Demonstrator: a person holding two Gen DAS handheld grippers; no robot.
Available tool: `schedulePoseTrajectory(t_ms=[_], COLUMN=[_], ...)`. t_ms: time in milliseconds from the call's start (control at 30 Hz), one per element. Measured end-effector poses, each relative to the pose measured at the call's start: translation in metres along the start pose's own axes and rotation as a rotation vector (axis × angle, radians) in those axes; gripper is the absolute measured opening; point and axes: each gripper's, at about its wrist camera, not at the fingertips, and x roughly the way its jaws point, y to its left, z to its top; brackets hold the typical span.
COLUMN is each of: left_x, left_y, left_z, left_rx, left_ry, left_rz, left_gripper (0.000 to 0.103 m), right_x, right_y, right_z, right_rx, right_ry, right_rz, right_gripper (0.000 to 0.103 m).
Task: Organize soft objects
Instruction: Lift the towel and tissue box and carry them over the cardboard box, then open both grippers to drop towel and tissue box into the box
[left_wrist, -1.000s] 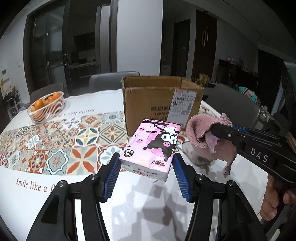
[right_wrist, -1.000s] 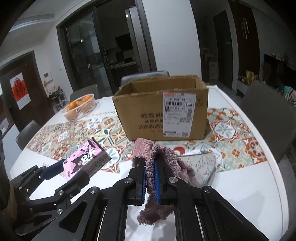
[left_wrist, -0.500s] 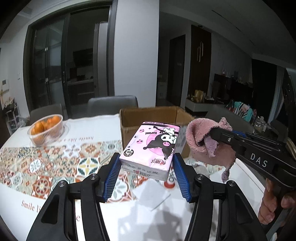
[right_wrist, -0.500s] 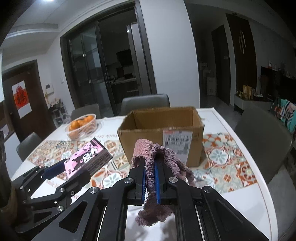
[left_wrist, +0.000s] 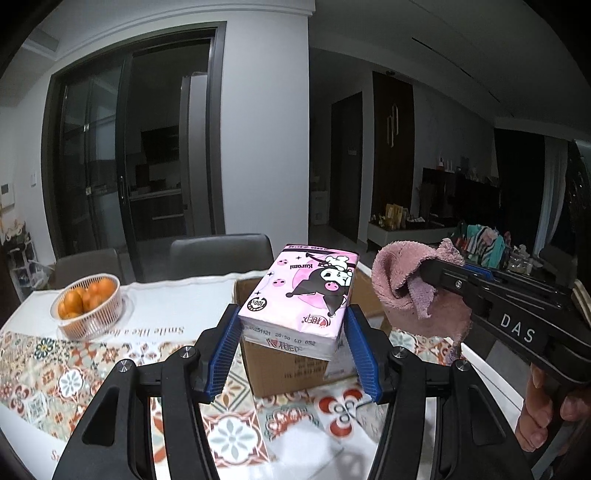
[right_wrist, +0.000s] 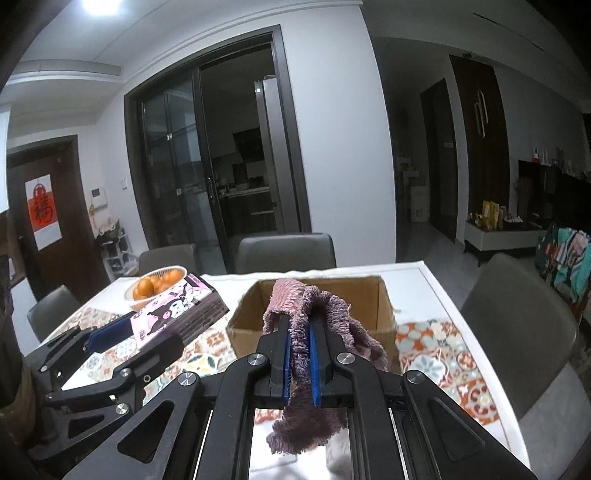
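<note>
- Left tongs (left_wrist: 291, 328) clamped on pink tissue pack (left_wrist: 301, 299), right tongs (right_wrist: 300, 354) on pink towel (right_wrist: 314, 317).
- Both aloft near cardboard box (right_wrist: 373, 314); dropping in still ahead.

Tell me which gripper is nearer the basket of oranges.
Left. The left gripper, holding the tissue pack, is on the basket of oranges side of the cardboard box. The right gripper, clamping the pink towel, faces the box, farther away.
</note>
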Motion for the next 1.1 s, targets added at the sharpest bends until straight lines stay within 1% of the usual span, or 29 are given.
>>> schedulePoseTrajectory(t_ms=[67, 167, 300, 533, 800, 1100], left_x=[0.005, 0.011, 0.026, 0.057, 0.096, 0.145], left_y=[0.001, 0.004, 0.010, 0.011, 0.012, 0.006], left_z=[0.008, 0.016, 0.027, 0.033, 0.030, 0.020], left_rx=[0.013, 0.015, 0.005, 0.013, 0.008, 0.001], left_ry=[-0.012, -0.023, -0.015, 0.007, 0.057, 0.139], left_rz=[0.007, -0.006, -0.026, -0.020, -0.008, -0.005], left_gripper=[0.056, 0.056, 0.056, 0.056, 0.056, 0.055], right_x=[0.004, 0.010, 0.018, 0.040, 0.077, 0.124], right_y=[-0.001, -0.003, -0.003, -0.002, -0.015, -0.035], right_z=[0.007, 0.017, 0.030, 0.044, 0.049, 0.041], right_rx=[-0.006, -0.012, -0.017, -0.038, -0.031, 0.002], right_ry=[-0.009, -0.021, -0.035, -0.042, -0.009, 0.068], right_rz=[-0.002, -0.001, -0.002, 0.003, 0.025, 0.037], right_gripper=[0.009, 0.009, 0.009, 0.009, 0.009, 0.009])
